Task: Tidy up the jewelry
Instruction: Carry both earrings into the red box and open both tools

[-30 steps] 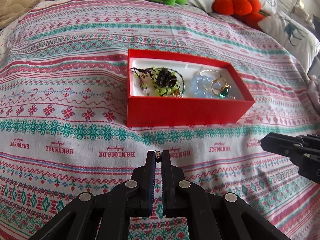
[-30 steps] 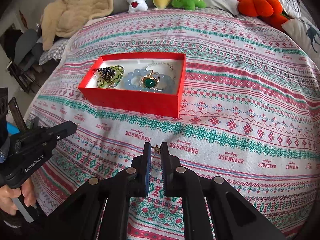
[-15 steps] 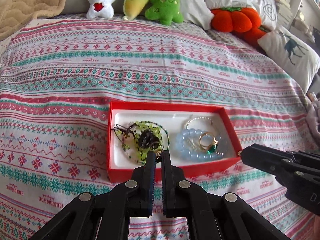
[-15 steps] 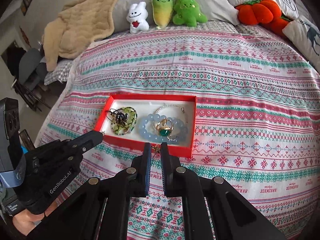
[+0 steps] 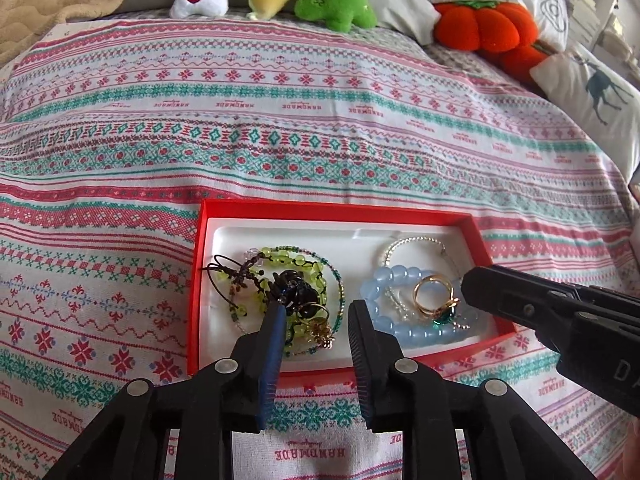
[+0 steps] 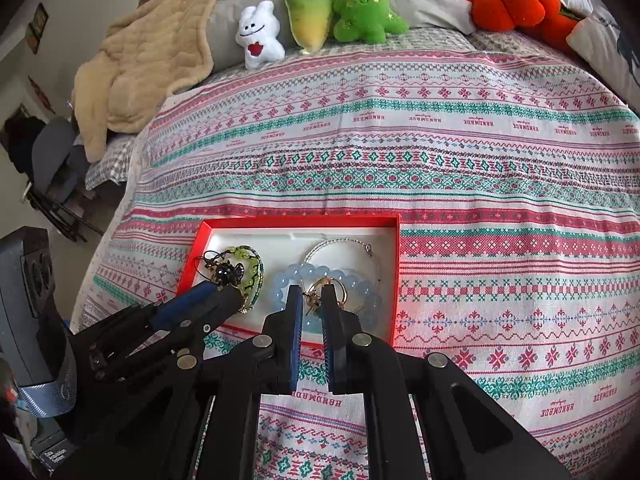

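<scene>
At the lower centre of both wrist views I have the red box (image 5: 194, 304) sitting open on the patterned bedspread (image 5: 320, 140), with its white liner showing. My left gripper (image 5: 316, 314) is over the box's left half, its jaws opening, and a small gold earring (image 5: 320, 330) lies between the fingertips on the green bead necklace (image 5: 288, 264); the pads are not pressing it. My right gripper (image 6: 312, 300) is over the box's right half, jaws nearly closed and pinching a second small gold earring (image 6: 311, 299) at the tips, just above the pale blue bead bracelet (image 6: 288, 276). A gold ring with a green stone (image 5: 434, 300) lies on that bracelet. Along the top of the frames stand plush toys (image 6: 312, 20) and an orange pumpkin cushion (image 6: 508, 0).
</scene>
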`<move>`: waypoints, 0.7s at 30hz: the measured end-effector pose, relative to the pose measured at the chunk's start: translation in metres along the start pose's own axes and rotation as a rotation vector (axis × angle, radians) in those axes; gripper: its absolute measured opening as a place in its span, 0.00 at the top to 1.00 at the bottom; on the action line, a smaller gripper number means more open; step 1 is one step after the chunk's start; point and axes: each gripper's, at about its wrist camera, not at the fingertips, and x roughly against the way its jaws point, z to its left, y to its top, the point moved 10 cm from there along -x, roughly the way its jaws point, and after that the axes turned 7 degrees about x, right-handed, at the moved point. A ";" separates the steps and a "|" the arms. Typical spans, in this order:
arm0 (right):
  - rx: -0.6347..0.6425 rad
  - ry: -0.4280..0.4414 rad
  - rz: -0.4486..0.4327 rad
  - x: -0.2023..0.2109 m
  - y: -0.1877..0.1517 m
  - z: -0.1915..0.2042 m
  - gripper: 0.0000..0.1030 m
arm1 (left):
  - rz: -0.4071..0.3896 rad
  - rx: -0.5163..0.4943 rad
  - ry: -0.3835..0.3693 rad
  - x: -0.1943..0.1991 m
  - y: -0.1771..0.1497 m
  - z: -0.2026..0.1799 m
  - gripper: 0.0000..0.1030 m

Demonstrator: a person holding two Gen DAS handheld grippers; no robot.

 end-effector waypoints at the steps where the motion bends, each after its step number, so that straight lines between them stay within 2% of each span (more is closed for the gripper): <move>1: -0.002 0.003 0.002 -0.002 0.001 0.000 0.90 | -0.004 -0.005 0.004 0.002 0.000 0.000 0.71; 7: 0.002 0.009 0.005 -0.014 0.005 0.002 0.90 | -0.021 -0.054 0.049 0.014 -0.006 0.006 0.59; 14: -0.004 0.027 0.012 -0.017 0.005 0.006 0.87 | -0.018 -0.058 0.072 0.021 -0.010 0.013 0.45; 15: -0.001 0.032 0.012 -0.016 0.005 0.007 0.80 | -0.018 -0.059 0.075 0.022 -0.010 0.013 0.43; 16: 0.002 0.033 0.009 -0.013 0.004 0.007 0.67 | -0.018 -0.059 0.077 0.023 -0.011 0.013 0.41; 18: 0.008 0.032 -0.008 -0.006 0.004 0.008 0.53 | -0.021 -0.061 0.082 0.026 -0.013 0.013 0.36; 21: 0.026 0.027 -0.016 0.006 0.001 0.009 0.52 | -0.020 -0.073 0.093 0.030 -0.016 0.011 0.31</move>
